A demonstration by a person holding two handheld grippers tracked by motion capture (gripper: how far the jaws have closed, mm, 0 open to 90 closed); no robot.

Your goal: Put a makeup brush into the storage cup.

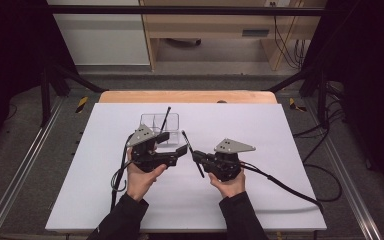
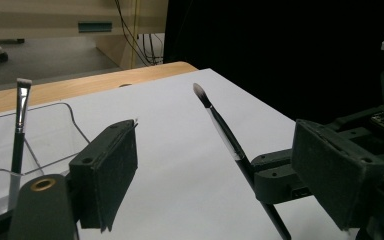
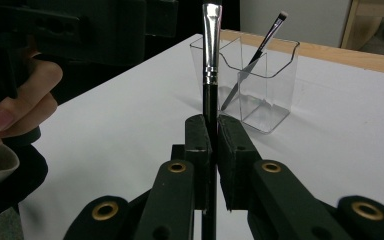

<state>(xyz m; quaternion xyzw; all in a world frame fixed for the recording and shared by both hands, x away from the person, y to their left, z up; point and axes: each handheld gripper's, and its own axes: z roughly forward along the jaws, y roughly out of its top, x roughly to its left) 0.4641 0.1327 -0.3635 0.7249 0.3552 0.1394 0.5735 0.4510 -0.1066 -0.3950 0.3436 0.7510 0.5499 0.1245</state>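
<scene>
The right gripper [image 1: 196, 156] is clamped on a black-handled makeup brush [image 1: 192, 153], its jaws pressed tight on the handle. In the high view the bristles are too small to read; the right gripper view shows the silver ferrule and flat pale tip [image 3: 211, 30], cut off at the top edge. The left gripper [image 1: 172, 145] stands with jaws apart, nothing between them, at about nine o'clock of the held brush and near it. At twelve o'clock of the left gripper sits a clear compartmented holder [image 1: 160, 122] on the white table [image 1: 260, 195], with a second brush [image 1: 165, 120] leaning inside. Which compartment it occupies is hard to tell.
</scene>
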